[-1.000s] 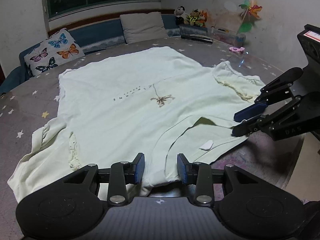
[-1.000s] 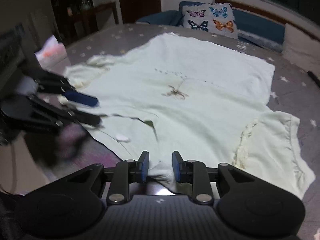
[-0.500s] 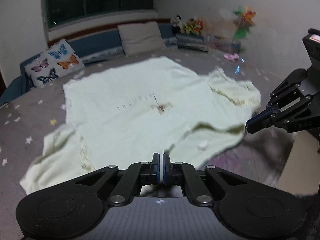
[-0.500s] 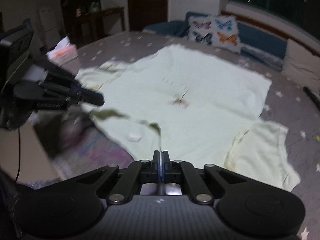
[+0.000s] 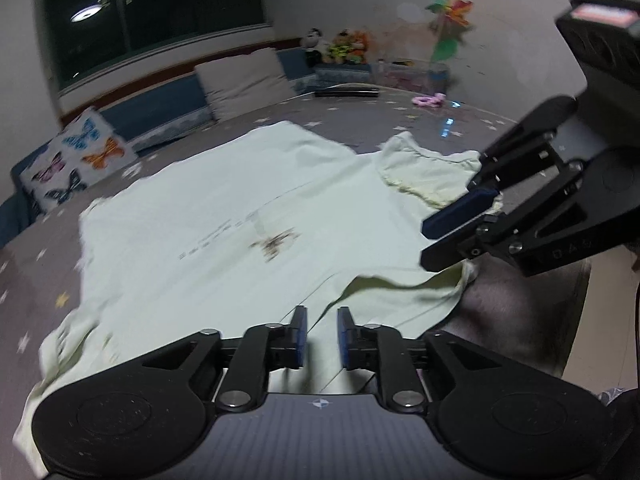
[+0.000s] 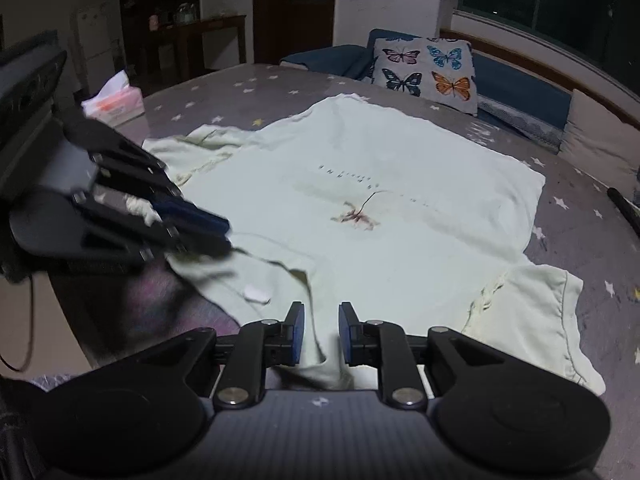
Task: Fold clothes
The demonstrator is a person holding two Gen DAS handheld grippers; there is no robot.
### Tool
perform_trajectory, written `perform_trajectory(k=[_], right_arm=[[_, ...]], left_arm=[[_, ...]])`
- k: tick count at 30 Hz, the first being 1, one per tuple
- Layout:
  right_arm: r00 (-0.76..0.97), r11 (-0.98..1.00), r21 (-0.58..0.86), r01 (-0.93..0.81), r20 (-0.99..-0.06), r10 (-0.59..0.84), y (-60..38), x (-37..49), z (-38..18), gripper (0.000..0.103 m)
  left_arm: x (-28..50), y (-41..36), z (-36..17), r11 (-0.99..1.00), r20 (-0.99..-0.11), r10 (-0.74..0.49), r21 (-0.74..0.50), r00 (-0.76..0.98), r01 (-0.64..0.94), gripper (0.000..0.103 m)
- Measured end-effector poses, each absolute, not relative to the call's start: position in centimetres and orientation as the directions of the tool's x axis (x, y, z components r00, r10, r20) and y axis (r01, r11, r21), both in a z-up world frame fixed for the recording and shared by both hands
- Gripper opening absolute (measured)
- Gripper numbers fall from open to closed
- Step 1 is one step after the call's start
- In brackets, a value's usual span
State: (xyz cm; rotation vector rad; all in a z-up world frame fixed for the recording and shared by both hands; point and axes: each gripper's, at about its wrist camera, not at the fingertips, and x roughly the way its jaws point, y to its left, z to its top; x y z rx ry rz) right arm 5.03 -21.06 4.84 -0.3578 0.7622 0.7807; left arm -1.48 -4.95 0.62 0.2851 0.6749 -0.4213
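Note:
A pale green T-shirt (image 5: 224,240) with a small brown print lies spread flat on the grey star-patterned surface (image 5: 24,272), collar end towards me. My left gripper (image 5: 322,336) is open just above the shirt's near edge, beside the neckline. My right gripper (image 6: 320,332) is open too, with a loose fold of the shirt (image 6: 400,200) lying between its fingers. Each gripper shows in the other's view: the right gripper (image 5: 424,244) over the shirt's right shoulder, the left gripper (image 6: 229,236) over its left. A white label (image 6: 258,293) shows inside the collar.
A butterfly cushion (image 6: 428,72) and a grey pillow (image 5: 244,80) sit at the far side. A tissue pack (image 6: 114,100) stands at the far left in the right wrist view. Plush toys (image 5: 336,46), a pinwheel (image 5: 448,20) and a pink object (image 5: 430,100) line the back right. The surface's edge (image 5: 576,320) runs close by.
Half a second ago both grippers were shut on the shirt's near edge and lifting it. Now both have opened and the fabric has dropped back onto the surface.

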Motion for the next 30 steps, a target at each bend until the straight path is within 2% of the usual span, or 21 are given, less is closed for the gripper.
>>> perform_trajectory(k=[2, 9, 10, 11, 14, 22, 30], right_arm=[[0.479, 0.685, -0.018, -0.728, -0.729, 0.489, -21.7, 5.3, 4.9, 0.025], [0.563, 0.796, -0.03, -0.605, -0.723, 0.401, -25.9, 7.4, 5.1, 0.028], [0.576, 0.809, -0.033, -0.587, -0.719, 0.389, -26.4, 7.7, 5.2, 0.033], [0.593, 0.828, -0.035, -0.56, -0.714, 0.372, -27.3, 8.2, 5.2, 0.034], [0.639, 0.877, -0.038, -0.479, -0.7, 0.319, -29.7, 9.7, 5.1, 0.034], [0.692, 0.948, -0.021, -0.317, -0.689, 0.216, -34.2, 13.0, 4.3, 0.034], [0.674, 0.942, 0.091, -0.322, -0.677, 0.296, -34.3, 17.0, 3.5, 0.034]], left_arm=[[-0.9, -6.2, 0.2, 0.857, -0.648, -0.288, 0.154, 0.705, 0.492, 0.029], [0.9, -9.0, -1.6, 0.796, -0.646, -0.291, 0.245, 0.705, 0.553, 0.03], [0.9, -9.1, -1.6, 0.789, -0.645, -0.301, 0.244, 0.702, 0.563, 0.028], [1.0, -9.1, -1.7, 0.782, -0.645, -0.312, 0.242, 0.698, 0.574, 0.018], [0.9, -9.2, -1.7, 0.766, -0.637, -0.339, 0.24, 0.692, 0.596, 0.003], [-0.8, -8.4, -0.3, 0.765, -0.586, -0.382, 0.233, 0.714, 0.6, 0.0], [-0.1, -8.5, -0.7, 0.761, -0.609, -0.383, 0.218, 0.695, 0.611, 0.0]])
